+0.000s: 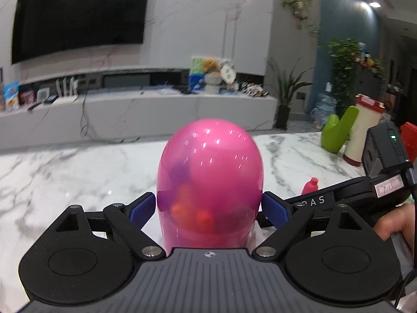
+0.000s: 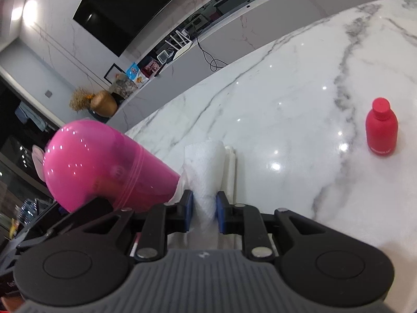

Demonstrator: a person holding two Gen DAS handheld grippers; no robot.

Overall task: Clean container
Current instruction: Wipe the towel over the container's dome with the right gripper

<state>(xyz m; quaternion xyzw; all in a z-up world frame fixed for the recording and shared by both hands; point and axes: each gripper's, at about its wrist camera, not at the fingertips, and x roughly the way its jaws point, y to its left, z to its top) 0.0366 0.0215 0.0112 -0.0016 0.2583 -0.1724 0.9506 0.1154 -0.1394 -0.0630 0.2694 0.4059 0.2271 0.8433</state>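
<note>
White marble with grey veins covers the table (image 2: pixel 286 99) under both grippers, and behind it runs a long pale media shelf below a large dark television (image 1: pixel 78 15). Between the fingers of the left gripper (image 1: pixel 208 208) stands the pink container (image 1: pixel 209 182), a glossy, translucent magenta vessel with a smooth rounded dome at its far end and straight sides toward the camera. Ceiling lights show as small white streaks on its skin, and blurred shapes in purple, orange and red show through the wall from inside. A faint seam rings it about where the dome meets the body. The blue pads (image 1: pixel 142 210) sit right at its two sides; on the left a thin gap seems to show, on the right the pad looks to be touching, so I cannot tell whether the jaws press on it. In the right wrist view the same container (image 2: pixel 104 167) lies tilted at the left, dome pointing up and away, its body reaching down beside the right gripper (image 2: pixel 204 211). That gripper's jaws are closed on a folded white paper towel (image 2: pixel 206 164), which sticks forward past the pads, its left edge touching the container's side. A small red bottle (image 2: pixel 381 127) with a red cap stands upright on the marble, well apart to the right. At the far right of the left wrist view stand a green curved object (image 1: pixel 338 130) and a cream canister (image 1: pixel 361 133).
</note>
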